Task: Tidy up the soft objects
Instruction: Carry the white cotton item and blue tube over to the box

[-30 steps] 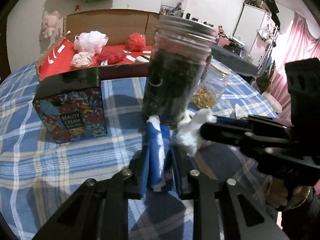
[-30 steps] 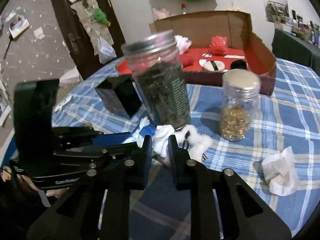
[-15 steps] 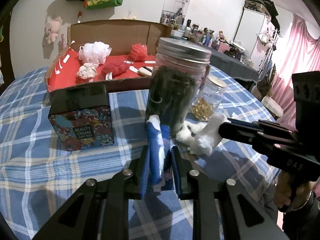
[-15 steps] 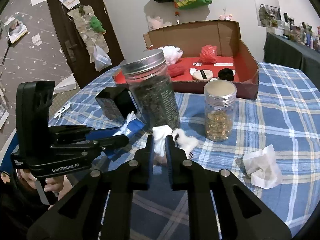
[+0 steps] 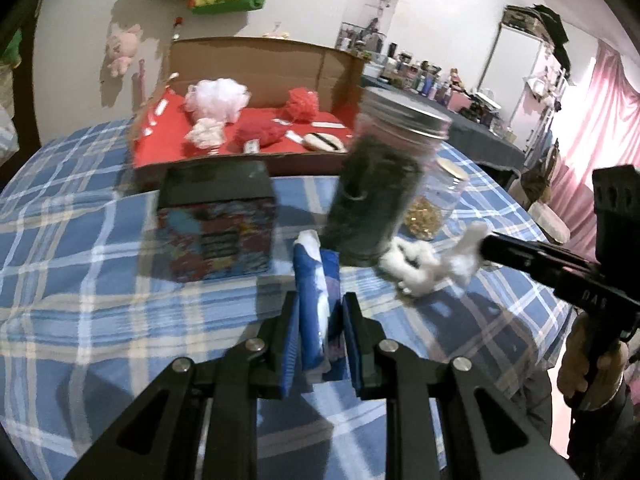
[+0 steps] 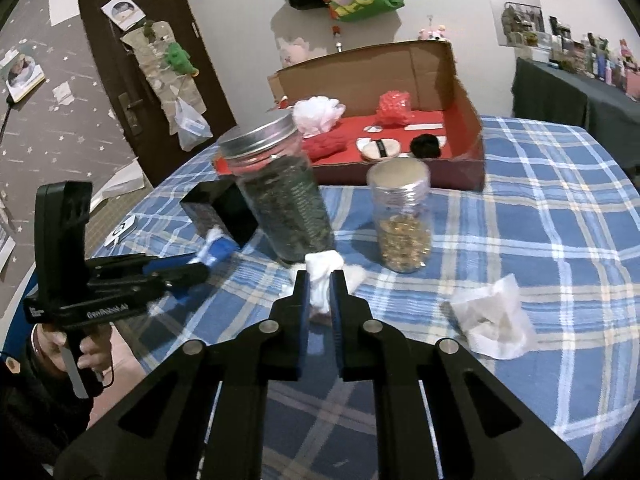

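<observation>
The left gripper (image 5: 320, 312) is squeezing a blue and white pack (image 5: 314, 280) between its fingers. The right gripper (image 6: 320, 292) is pinching a white cotton wad (image 6: 322, 276) tight, and more cotton (image 5: 416, 268) is trailing from it toward the table. Just ahead of both grippers a big jar (image 6: 280, 196) is standing. A small jar (image 6: 402, 220) is sitting ahead and right of the right gripper. Far ahead, a box (image 6: 464, 92) is holding soft puffs (image 5: 218, 94).
</observation>
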A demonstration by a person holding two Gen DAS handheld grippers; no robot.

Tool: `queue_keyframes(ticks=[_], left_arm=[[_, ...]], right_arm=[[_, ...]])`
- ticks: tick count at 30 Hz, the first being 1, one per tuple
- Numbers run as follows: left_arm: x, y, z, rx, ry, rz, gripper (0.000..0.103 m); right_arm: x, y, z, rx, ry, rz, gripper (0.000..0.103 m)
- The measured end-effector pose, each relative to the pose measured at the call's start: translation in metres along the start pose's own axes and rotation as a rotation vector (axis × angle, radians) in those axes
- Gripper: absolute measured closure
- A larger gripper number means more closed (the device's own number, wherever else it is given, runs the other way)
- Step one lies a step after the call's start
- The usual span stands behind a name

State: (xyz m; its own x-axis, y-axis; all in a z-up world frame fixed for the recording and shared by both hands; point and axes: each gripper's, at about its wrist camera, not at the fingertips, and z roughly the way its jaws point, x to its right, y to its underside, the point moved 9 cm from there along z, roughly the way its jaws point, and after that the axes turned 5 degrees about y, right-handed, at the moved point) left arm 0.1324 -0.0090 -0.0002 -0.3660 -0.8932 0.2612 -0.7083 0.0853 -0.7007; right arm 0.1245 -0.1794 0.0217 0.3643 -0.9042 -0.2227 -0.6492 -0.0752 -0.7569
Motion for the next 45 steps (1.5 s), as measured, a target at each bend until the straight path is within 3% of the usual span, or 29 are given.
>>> queue_keyframes(ticks=[15,26,36,45], left_arm=[[-0.058,0.007,-0.043,0.021,-0.073,-0.103,0.081],[-0.111,0.005,-0.056,0.028,-0.168,-0.148,0.081],[-0.127,-0.023,-0.036,0.022,-0.159,-0.075,0.081],[-0.127,-0.054,-0.019,0.044,-0.118,0.059,0.081]], right_arm=[[0.031,-0.005,-0.020,0.007,0.070,0.028,0.094],[0.067,-0.012,-0.027,0.010,0.141,0.071,0.094],[0.096,-0.033,-0.013,0.002,0.182,0.077,0.094],[0.106,-0.062,0.010,-0.006,0.193,0.037,0.094]])
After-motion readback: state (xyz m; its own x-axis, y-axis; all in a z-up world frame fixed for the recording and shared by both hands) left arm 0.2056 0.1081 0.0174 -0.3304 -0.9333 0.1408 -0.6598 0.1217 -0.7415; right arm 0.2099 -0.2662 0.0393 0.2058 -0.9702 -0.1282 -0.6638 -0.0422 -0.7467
